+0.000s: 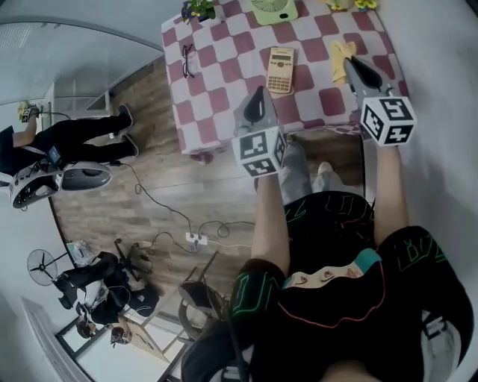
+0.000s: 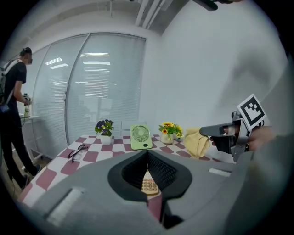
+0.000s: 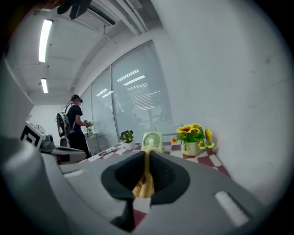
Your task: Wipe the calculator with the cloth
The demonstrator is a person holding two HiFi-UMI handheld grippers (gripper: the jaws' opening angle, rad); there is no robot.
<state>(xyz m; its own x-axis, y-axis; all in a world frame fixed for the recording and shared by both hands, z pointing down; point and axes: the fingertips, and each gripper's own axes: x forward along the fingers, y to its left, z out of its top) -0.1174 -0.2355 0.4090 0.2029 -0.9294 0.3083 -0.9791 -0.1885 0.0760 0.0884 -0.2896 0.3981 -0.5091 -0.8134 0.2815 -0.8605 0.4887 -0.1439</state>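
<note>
A beige calculator (image 1: 281, 69) lies on the red-and-white checked table (image 1: 224, 97), near its front edge. A crumpled yellow cloth (image 1: 341, 58) lies to its right. My left gripper (image 1: 259, 95) hovers over the front edge just short of the calculator, jaws shut. Through their narrow slit, the left gripper view shows the calculator (image 2: 149, 184) ahead of the left gripper (image 2: 147, 153). My right gripper (image 1: 352, 63) is shut, its tip at the cloth's right side. In the right gripper view the cloth (image 3: 144, 187) shows below the right gripper (image 3: 147, 151). I cannot see any contact.
Black glasses (image 1: 188, 60) lie at the table's left. A green desk fan (image 1: 273, 9) and two flower pots (image 1: 198, 10) stand along the far edge. A white wall runs on the right. A person (image 2: 13, 105) stands by the windows. Cables and a power strip (image 1: 196, 239) lie on the floor.
</note>
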